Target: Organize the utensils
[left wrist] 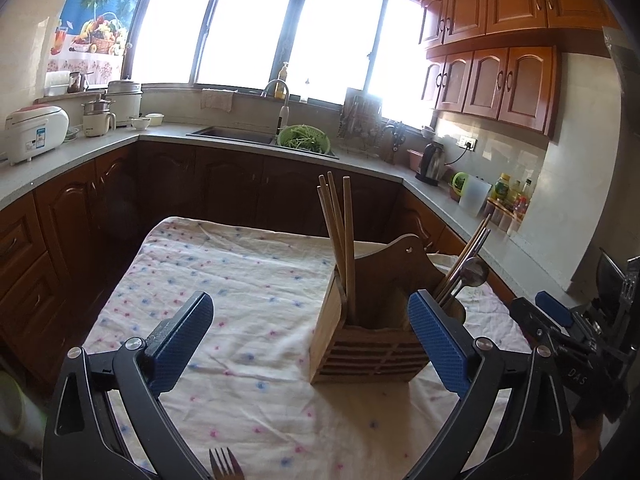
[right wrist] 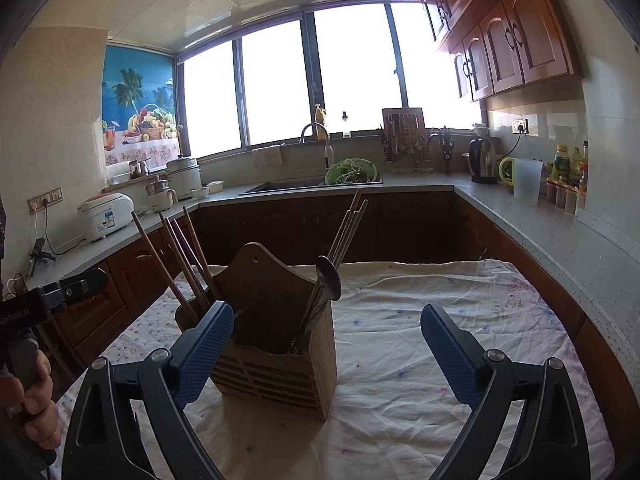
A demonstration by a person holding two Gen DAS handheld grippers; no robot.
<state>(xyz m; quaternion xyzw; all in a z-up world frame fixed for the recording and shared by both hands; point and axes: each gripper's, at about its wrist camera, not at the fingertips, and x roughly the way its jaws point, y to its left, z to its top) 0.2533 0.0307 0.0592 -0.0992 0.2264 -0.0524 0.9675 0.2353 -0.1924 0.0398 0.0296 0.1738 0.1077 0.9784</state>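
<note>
A fork [left wrist: 225, 465] is seen at the bottom edge of the left view, not yet stowed. Both the left hand-held gripper [left wrist: 310, 338] and right hand-held gripper [right wrist: 327, 346] are held apart, empty. At frame centre, the wooden holder [right wrist: 276, 344] on the cloth-covered counter [right wrist: 420, 360] already contains chopsticks [left wrist: 340, 236] and a spoon [right wrist: 328, 284].

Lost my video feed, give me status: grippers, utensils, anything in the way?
Left hand-held gripper open, empty. Right hand-held gripper open, empty. Wooden holder upright with chopsticks and spoon; fork on cloth. No obstruction seen.
</note>
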